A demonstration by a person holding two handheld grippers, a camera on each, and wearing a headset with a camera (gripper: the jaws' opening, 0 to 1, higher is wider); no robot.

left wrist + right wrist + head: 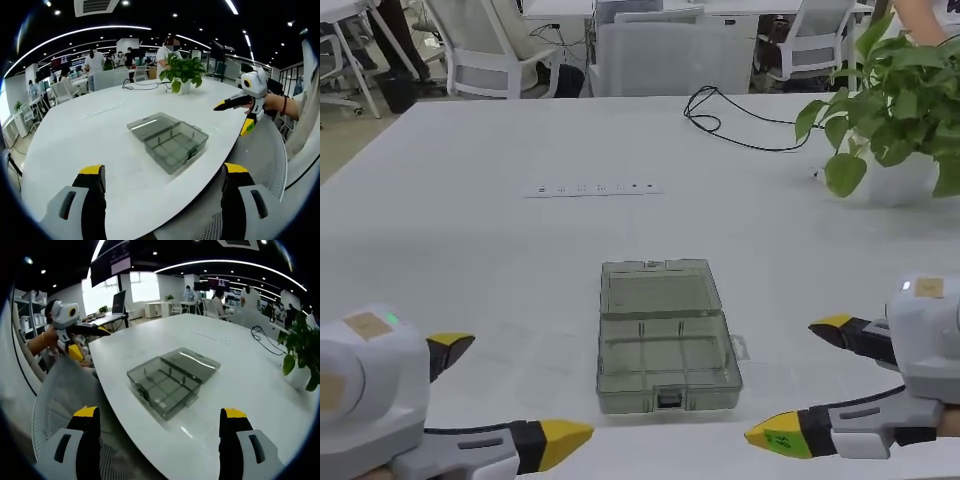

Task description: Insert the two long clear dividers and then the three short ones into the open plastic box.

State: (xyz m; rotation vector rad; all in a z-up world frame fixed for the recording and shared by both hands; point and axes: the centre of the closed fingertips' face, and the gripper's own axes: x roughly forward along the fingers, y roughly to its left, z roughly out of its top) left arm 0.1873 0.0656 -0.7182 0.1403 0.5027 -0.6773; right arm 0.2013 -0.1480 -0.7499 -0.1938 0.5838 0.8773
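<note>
Nearest: left tool (530, 386), right tool (780, 380), both spread; open box (665, 400) between; plant (895, 100), cable (720, 115), power strip (592, 188) beyond.

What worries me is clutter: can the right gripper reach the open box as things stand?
Probably yes. The right gripper hangs beside the plastic box with jaws open, and the table is bare between them; the plant and cable lie far behind.
</note>
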